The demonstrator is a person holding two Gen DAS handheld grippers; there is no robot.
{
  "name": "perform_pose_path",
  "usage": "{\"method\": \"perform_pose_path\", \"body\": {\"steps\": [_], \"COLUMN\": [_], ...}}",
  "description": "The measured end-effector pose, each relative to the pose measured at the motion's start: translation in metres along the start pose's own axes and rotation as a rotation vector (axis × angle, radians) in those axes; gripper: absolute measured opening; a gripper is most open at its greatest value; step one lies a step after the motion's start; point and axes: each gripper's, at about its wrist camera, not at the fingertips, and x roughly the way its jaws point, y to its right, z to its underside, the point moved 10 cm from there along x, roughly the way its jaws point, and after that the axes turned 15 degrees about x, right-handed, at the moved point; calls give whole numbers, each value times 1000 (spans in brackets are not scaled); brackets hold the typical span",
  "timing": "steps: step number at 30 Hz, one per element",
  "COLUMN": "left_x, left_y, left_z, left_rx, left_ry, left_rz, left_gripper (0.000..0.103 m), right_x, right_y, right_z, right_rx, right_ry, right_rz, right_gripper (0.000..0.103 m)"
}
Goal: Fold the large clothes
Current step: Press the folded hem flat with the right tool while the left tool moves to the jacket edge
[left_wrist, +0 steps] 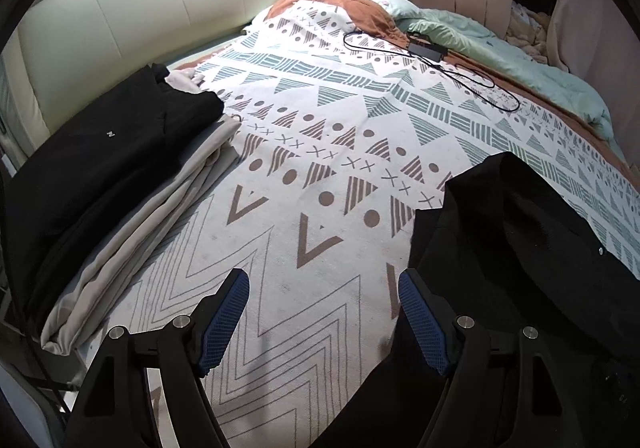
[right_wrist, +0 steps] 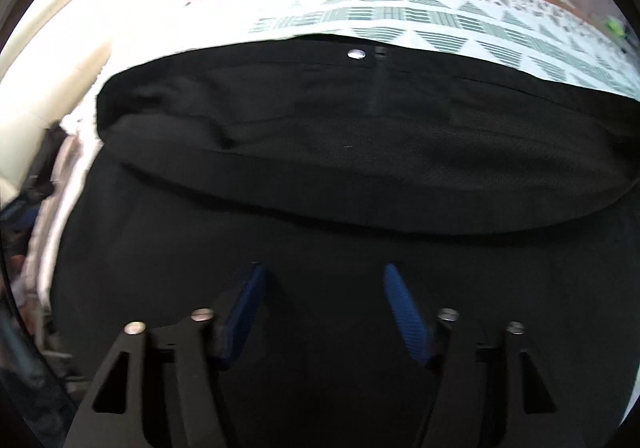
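A large black garment [left_wrist: 520, 228] lies rumpled on the patterned blanket [left_wrist: 320, 152], at the lower right of the left wrist view. My left gripper [left_wrist: 322, 280] hangs open over bare blanket just left of it, with nothing between its blue pads. In the right wrist view the same black garment [right_wrist: 360, 152] fills most of the picture; it looks like trousers, with a metal button [right_wrist: 356, 54] and a fly at its far edge. My right gripper [right_wrist: 323, 270] is low over the black cloth with its jaws apart, and the pads [right_wrist: 400, 300] are not pressing on anything.
A folded black top [left_wrist: 100, 152] rests on folded beige cloth [left_wrist: 160, 216] at the bed's left side, next to a cream padded headboard [left_wrist: 120, 8]. A black cable with a power brick [left_wrist: 424, 48], an orange cloth [left_wrist: 360, 8] and a mint quilt [left_wrist: 500, 48] lie farther back.
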Motion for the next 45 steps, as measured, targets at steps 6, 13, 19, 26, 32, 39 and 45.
{"method": "perform_pose_path", "body": {"steps": [6, 13, 19, 26, 32, 39, 45], "left_x": [1, 9, 11, 10, 8, 2, -7], "left_y": [-1, -13, -13, -5, 5, 8, 5], "left_z": [-2, 2, 1, -1, -1, 2, 16], "left_rx": [-4, -56, -49, -15, -2, -17, -77], "left_ry": [3, -16, -22, -28, -35, -29, -14], "left_rz": [28, 50, 43, 18, 9, 2, 19], "left_gripper": [78, 78, 78, 78, 78, 78, 78], "right_x": [7, 23, 38, 49, 37, 7, -5], "right_y": [6, 14, 11, 16, 19, 10, 15], "right_z": [-29, -73, -102, -131, -134, -119, -90], "right_rx": [51, 104, 90, 122, 149, 136, 141], "right_ry": [50, 57, 64, 73, 78, 100, 84], "right_rz": [44, 57, 74, 55, -4, -90, -112], "right_gripper": [44, 37, 37, 32, 30, 30, 31]}}
